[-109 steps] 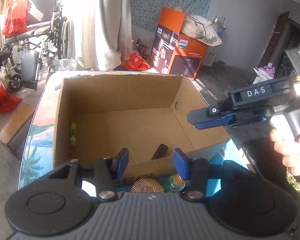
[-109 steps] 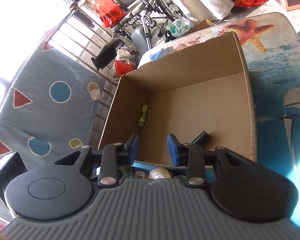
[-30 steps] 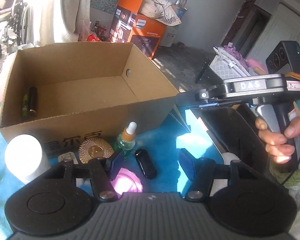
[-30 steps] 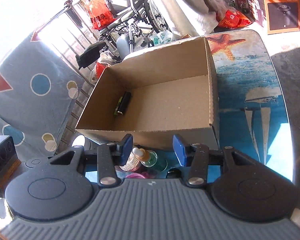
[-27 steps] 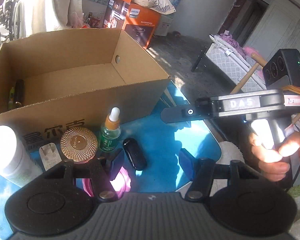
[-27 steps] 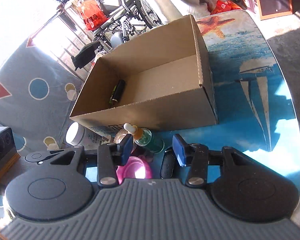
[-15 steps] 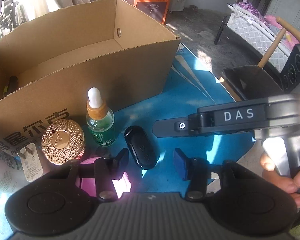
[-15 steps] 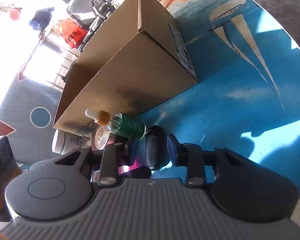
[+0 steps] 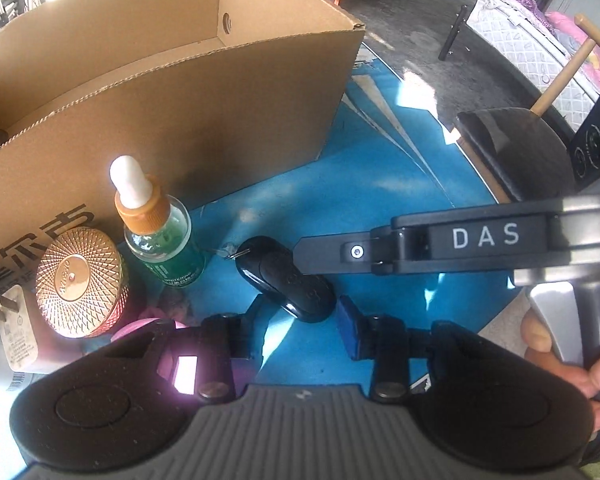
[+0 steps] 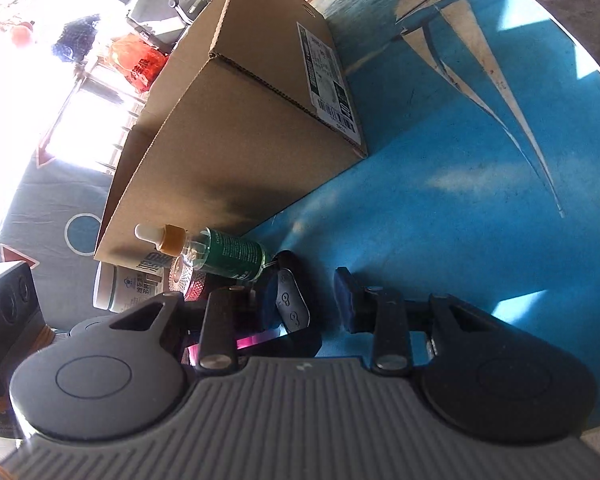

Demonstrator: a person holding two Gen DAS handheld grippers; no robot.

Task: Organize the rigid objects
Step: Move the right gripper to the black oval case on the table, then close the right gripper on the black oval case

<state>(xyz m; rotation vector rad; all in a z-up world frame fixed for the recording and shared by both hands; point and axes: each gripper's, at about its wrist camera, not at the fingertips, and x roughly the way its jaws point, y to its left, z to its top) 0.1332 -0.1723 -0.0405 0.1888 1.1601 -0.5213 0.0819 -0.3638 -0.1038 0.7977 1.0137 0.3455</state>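
A black key fob [image 9: 288,280] lies on the blue table [image 9: 380,208] in front of the open cardboard box [image 9: 180,92]. My left gripper [image 9: 302,322] points steeply down with its jaws closing. The fob's near end sits between its fingertips, and a sliver of table shows beside the left pad. The finger [image 9: 320,252] of my right gripper reaches in from the right over the fob's middle. In the right wrist view the right gripper [image 10: 306,302] straddles the key fob [image 10: 292,304]. The fob lies against its left pad, with a gap to the right one.
A green dropper bottle [image 9: 156,236], a gold-lidded jar [image 9: 80,280], a white plug [image 9: 12,332] and a pink lid [image 9: 140,324] crowd the box's front wall left of the fob. A white jar [image 10: 112,284] stands further left. A dark chair seat [image 9: 512,148] lies past the table's right edge.
Both grippers came down from box height to the table in front of the box. The left jaws narrowed around the key fob. The right gripper rolled and dropped over it.
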